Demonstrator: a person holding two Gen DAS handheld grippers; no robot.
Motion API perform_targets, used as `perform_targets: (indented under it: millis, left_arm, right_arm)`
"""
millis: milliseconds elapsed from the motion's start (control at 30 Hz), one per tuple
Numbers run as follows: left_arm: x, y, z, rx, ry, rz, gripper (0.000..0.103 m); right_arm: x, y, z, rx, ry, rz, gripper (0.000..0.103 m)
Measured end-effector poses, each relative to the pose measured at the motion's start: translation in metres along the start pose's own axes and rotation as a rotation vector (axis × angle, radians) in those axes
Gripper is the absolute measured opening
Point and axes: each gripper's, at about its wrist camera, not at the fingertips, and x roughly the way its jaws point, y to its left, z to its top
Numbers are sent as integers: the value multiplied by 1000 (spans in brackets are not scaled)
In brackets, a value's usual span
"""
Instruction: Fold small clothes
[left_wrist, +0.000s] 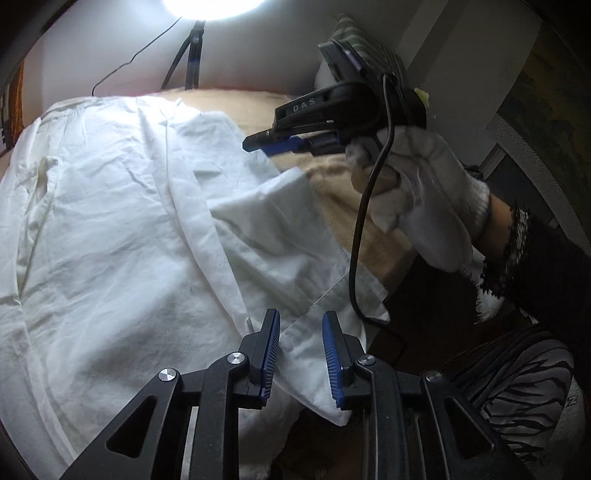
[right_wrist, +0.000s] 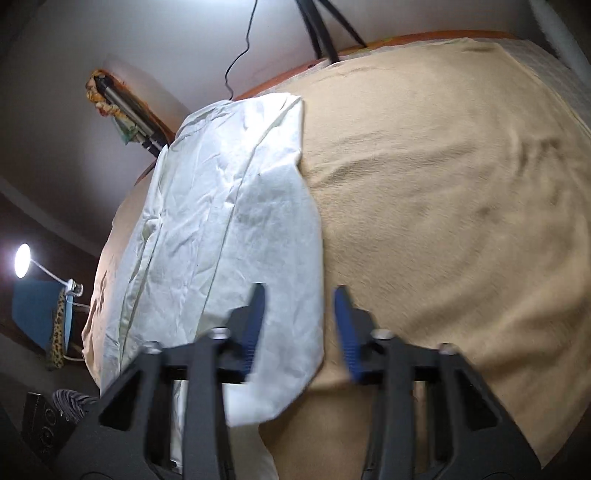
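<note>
Shirt (left_wrist: 122, 206): white, creased garment spread flat on the tan blanket (right_wrist: 461, 192), partly folded lengthwise, one folded edge running down its middle.
Left gripper (left_wrist: 301, 354): fingers spread, nothing between the blue pads; the shirt's near hem lies just under and ahead of the tips.
Right gripper (right_wrist: 301, 328): fingers apart and empty, blurred; it hangs over the shirt's right edge, left finger above white cloth, right finger above the blanket.
Right hand (left_wrist: 417, 192): white glove, holding the gripper handle above the blanket, to the right of the shirt; a black cable (left_wrist: 360, 236) hangs from it.
Surface: the blanket covers a bed.
Room: pale wall behind, a bright lamp (right_wrist: 23, 260) at left, black tripod legs (right_wrist: 321, 33) at the far edge.
</note>
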Motion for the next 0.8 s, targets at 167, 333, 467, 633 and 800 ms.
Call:
perform_targets:
  millis: [167, 333, 467, 633, 800]
  left_arm:
    - [6, 9, -6, -16, 9, -11, 22]
    - [5, 8, -14, -13, -4, -4, 22]
    - [-2, 5, -19, -15, -20, 4, 22]
    - [-14, 2, -17, -8, -52, 7, 22]
    - [-21, -14, -12, 30, -86, 21, 25]
  right_arm:
    - [2, 26, 23, -131, -62, -122, 2]
    - [21, 29, 37, -158, -29, -163, 2]
    - [14, 25, 36, -113, -40, -165, 2]
    - [-45, 17, 28, -35, -112, -6, 36]
    - [-119, 19, 3, -11, -222, 93, 45]
